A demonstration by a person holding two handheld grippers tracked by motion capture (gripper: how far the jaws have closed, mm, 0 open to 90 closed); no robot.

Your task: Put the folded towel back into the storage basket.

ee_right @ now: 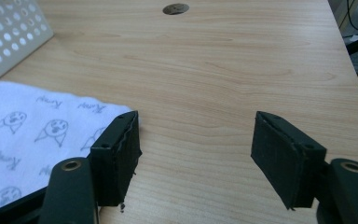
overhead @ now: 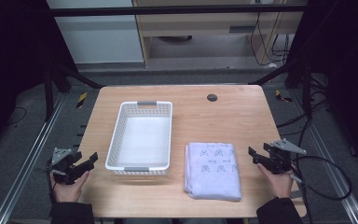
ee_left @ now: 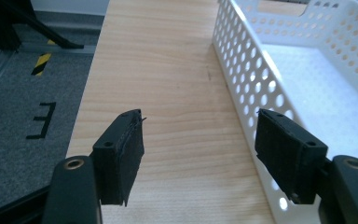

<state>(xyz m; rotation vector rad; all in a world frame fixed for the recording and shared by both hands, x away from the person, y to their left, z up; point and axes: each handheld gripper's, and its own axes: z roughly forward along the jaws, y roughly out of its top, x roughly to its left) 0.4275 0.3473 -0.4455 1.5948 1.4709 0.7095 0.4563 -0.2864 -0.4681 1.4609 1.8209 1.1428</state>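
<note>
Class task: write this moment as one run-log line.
left claw: open, beside basket | right claw: open, beside folded towel | basket: empty | towel: on table

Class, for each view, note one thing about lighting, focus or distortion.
High view: table lit, surroundings dark, picture soft. Left gripper view: basket bright, nearly washed out, its wall flaring with perspective. Right gripper view: wood grain sharp, towel print readable.

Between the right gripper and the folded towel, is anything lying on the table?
No. In the high view, only bare wooden table separates the right gripper from the folded towel; its jaws stand open and empty.
</note>
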